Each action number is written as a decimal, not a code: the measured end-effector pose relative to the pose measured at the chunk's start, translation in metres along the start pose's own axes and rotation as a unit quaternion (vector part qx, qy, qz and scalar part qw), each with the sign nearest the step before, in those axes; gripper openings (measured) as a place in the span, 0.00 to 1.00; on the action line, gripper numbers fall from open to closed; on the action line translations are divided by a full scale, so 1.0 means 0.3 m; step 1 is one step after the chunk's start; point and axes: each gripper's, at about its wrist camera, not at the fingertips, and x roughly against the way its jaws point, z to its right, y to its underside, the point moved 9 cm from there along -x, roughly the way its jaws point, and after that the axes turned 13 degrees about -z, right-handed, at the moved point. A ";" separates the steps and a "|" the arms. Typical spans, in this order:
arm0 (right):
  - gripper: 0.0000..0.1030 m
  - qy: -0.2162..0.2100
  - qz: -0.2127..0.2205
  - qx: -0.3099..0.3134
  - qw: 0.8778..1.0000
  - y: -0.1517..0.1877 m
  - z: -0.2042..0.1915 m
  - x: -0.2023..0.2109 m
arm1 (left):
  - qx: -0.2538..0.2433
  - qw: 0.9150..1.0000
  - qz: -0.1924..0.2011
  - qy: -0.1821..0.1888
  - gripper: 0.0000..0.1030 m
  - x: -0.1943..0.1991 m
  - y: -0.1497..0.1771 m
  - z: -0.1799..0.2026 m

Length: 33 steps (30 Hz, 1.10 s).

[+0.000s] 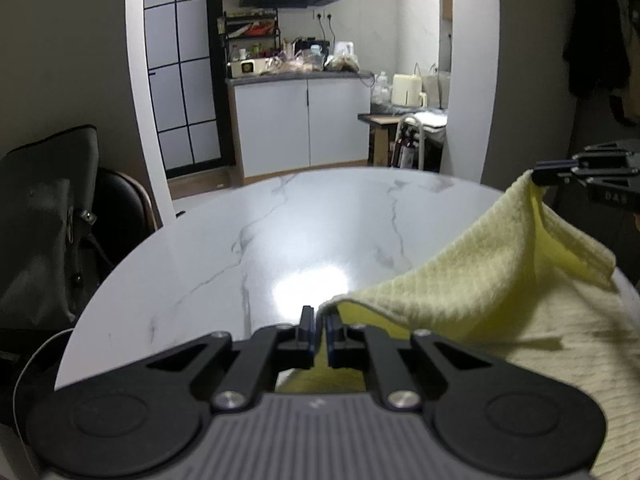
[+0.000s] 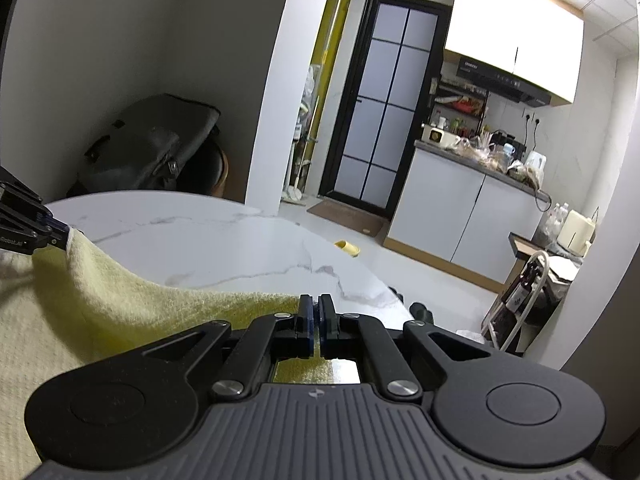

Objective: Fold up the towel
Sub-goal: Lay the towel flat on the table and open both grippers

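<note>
Both the left gripper (image 1: 319,322) and right gripper (image 2: 317,312) pinch corners of the yellow towel (image 1: 472,280), lifting it off the white surface (image 1: 280,232).

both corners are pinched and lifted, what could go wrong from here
1. Each hand-held gripper, left and right, seems to pinch only a thin edge of the yellow towel, so a corner could slip out mid-fold.
2. The lifted edge sags between the grips, so it may land wrinkled or skewed on the part lying flat.
3. The towel lies near the marble table's rim; dragging it might pull it off.
</note>
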 end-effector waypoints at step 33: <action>0.35 0.000 -0.075 -0.010 0.997 0.232 -0.019 0.110 | 0.046 0.998 0.011 -0.039 0.41 0.090 0.066 0.012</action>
